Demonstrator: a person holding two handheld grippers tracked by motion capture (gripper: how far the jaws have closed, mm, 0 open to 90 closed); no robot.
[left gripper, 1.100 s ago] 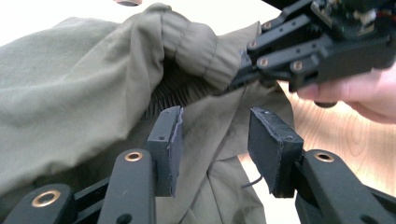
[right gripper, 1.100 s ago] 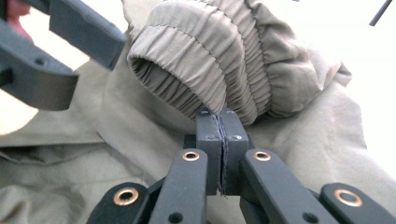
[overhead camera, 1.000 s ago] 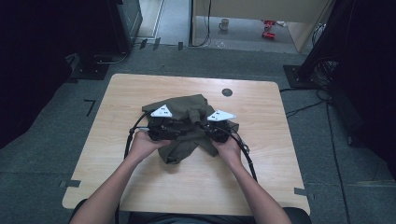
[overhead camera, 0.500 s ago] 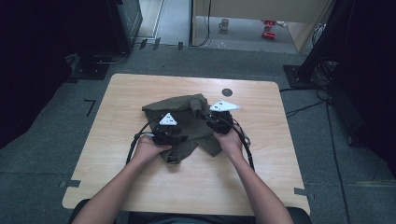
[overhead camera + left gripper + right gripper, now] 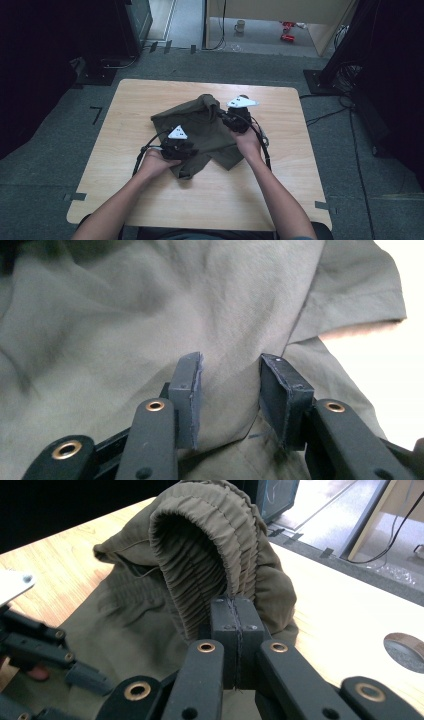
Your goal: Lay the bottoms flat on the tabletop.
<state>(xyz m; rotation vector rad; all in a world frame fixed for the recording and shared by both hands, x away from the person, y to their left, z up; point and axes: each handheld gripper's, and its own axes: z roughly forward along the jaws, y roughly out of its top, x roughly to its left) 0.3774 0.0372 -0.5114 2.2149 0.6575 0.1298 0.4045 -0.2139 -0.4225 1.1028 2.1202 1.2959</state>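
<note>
An olive-green garment (image 5: 200, 125) with a gathered elastic waistband (image 5: 200, 545) lies crumpled on the wooden table (image 5: 300, 165). My right gripper (image 5: 222, 116) is shut on the waistband, which arches up over its tips (image 5: 233, 602) and is lifted off the table at the back. My left gripper (image 5: 186, 146) sits low on the near part of the garment. Its jaws have just been closing. They stand apart (image 5: 230, 365) with a ridge of the cloth (image 5: 125, 315) in the gap, and the pads do not press on it.
A round hole (image 5: 405, 650) is set in the tabletop behind the right gripper. Bare wood lies all around the garment. Beyond the table are dark equipment stands (image 5: 105, 70), cables on the floor (image 5: 325, 117) and a mug (image 5: 240, 25) far off.
The right gripper has risen and drawn back to the right, pulling the waistband up. The left gripper has sunk onto the near cloth. The garment is more stretched out.
</note>
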